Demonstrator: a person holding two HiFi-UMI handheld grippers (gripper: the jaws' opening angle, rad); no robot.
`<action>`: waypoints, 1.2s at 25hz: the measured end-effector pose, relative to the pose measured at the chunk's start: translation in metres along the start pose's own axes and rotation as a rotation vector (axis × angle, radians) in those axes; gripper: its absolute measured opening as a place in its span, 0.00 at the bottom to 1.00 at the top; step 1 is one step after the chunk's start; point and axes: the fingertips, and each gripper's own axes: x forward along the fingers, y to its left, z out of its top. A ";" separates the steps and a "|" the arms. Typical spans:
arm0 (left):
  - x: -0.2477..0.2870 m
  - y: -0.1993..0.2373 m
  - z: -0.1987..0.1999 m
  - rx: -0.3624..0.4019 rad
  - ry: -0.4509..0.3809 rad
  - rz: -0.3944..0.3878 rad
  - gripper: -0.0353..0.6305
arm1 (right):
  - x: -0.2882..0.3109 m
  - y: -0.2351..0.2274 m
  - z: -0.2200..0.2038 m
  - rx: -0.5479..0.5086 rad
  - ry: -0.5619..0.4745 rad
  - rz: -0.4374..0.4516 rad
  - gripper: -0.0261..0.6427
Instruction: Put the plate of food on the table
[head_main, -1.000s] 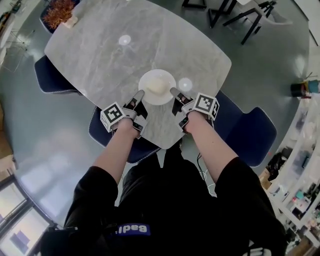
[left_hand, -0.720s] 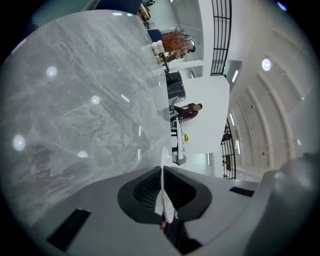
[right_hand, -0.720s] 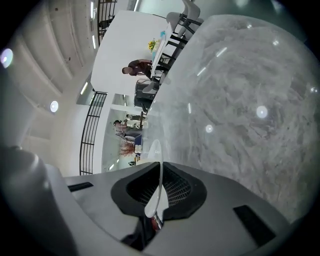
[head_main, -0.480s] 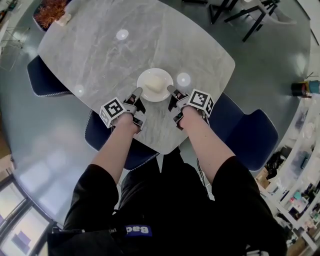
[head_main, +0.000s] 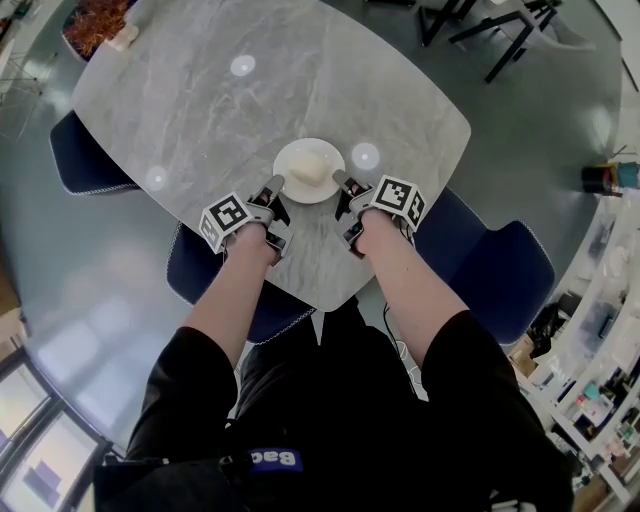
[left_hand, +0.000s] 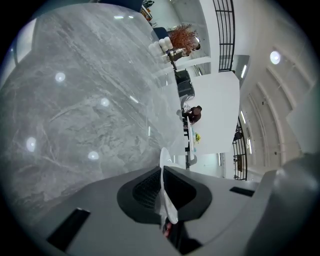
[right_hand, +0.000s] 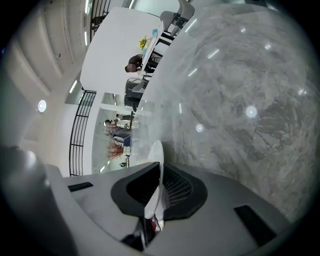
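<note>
A white plate (head_main: 292, 160) carrying a pale lump of food (head_main: 311, 172) is over the near part of the grey marble table (head_main: 240, 110); I cannot tell whether it touches the top. My left gripper (head_main: 272, 187) is shut on the plate's left rim and my right gripper (head_main: 342, 182) on its right rim. In the left gripper view the thin white plate rim (left_hand: 163, 167) stands edge-on, pinched between the dark pads of the left gripper (left_hand: 162, 182). The right gripper view shows the plate rim (right_hand: 156, 167) clamped the same way in the right gripper (right_hand: 158, 184).
Dark blue chairs stand at the table's near right (head_main: 495, 262), near left (head_main: 205, 280) and far left (head_main: 85, 160). A dried orange plant (head_main: 95, 22) sits at the table's far left corner. Black furniture legs (head_main: 480, 35) stand beyond; cluttered shelves (head_main: 600, 380) line the right.
Both grippers and the plate moved a little farther in over the table, most of it in the first half second. The grip on both rims stayed the same.
</note>
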 end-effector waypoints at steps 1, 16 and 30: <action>0.001 0.001 0.000 0.000 0.006 0.008 0.08 | 0.000 -0.001 0.000 0.001 0.002 -0.005 0.07; 0.004 0.011 -0.008 0.087 0.044 0.131 0.09 | 0.003 -0.008 -0.002 -0.094 0.020 -0.102 0.10; 0.002 0.017 -0.007 0.178 0.077 0.164 0.12 | -0.001 -0.012 0.003 -0.299 0.029 -0.175 0.19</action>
